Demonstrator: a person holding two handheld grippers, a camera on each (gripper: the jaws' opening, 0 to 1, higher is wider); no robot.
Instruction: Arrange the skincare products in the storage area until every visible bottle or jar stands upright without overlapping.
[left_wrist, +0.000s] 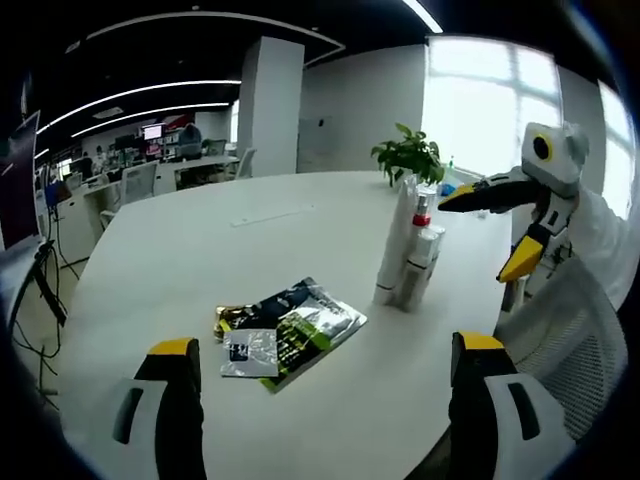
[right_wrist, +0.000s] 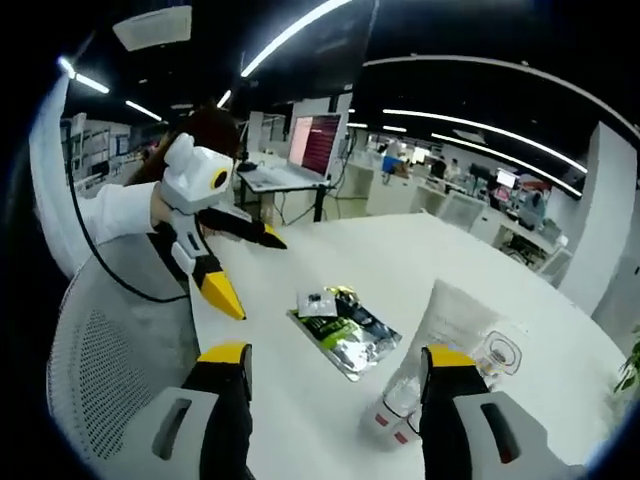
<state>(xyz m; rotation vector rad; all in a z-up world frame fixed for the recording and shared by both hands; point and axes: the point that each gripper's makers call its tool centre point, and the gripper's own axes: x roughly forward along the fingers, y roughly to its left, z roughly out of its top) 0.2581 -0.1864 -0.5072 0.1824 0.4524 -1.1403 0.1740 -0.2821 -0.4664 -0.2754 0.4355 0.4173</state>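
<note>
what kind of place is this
Most likely an open-plan office. A large round white meeting table stands in front, rows of desks with monitors lie behind it, and long strip ceiling lights run overhead. A mesh office chair sits at the table.

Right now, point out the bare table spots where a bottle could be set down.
The widest bare stretch is the white table beyond the sachets, toward the far edge. A narrower strip lies between the sachets and the standing bottles. It is crowded around the bottles, with the potted plant behind them and the right tongs open beside them.
</note>
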